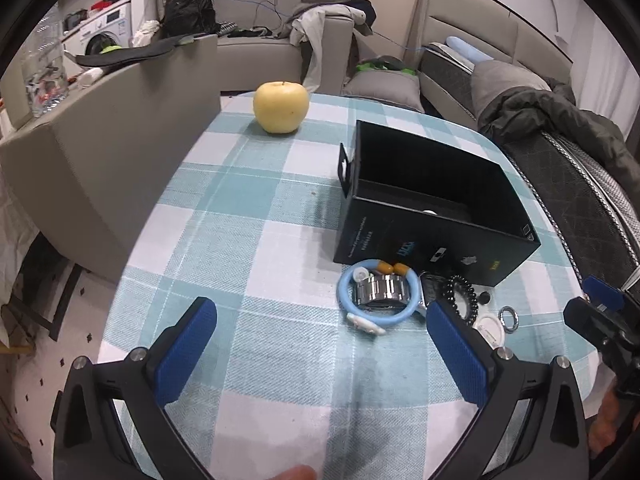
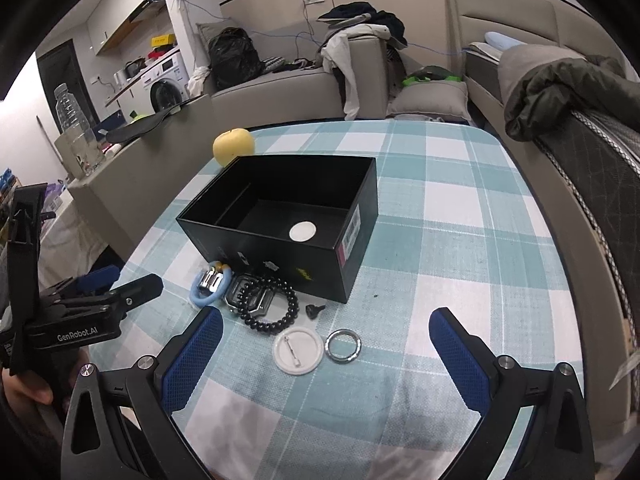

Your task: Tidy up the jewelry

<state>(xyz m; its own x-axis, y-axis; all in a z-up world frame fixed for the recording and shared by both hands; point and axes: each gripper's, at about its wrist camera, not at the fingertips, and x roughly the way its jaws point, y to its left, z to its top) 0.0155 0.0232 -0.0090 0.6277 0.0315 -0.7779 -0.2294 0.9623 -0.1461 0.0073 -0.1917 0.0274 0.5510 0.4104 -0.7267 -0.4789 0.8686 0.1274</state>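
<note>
An open black box (image 1: 436, 216) (image 2: 280, 216) stands on the checked tablecloth with a white disc (image 2: 303, 231) on its floor. In front of it lie a light-blue bangle (image 1: 380, 300) (image 2: 210, 286) around a steel watch band (image 1: 382, 290), a square watch (image 2: 250, 298), a black bead bracelet (image 2: 276, 304) (image 1: 464, 296), a white pin badge (image 2: 298, 348) (image 1: 489, 330), a metal ring (image 2: 343, 345) (image 1: 509, 318) and a small black stud (image 2: 314, 310). My left gripper (image 1: 320, 344) is open, just short of the bangle. My right gripper (image 2: 326, 350) is open, around the badge and ring.
A yellow apple (image 1: 281, 107) (image 2: 233, 146) sits at the table's far edge. A grey sofa arm (image 1: 100, 152) borders the left side, a bed (image 2: 592, 128) the right. A plastic bottle (image 2: 76, 128) stands on the sofa arm.
</note>
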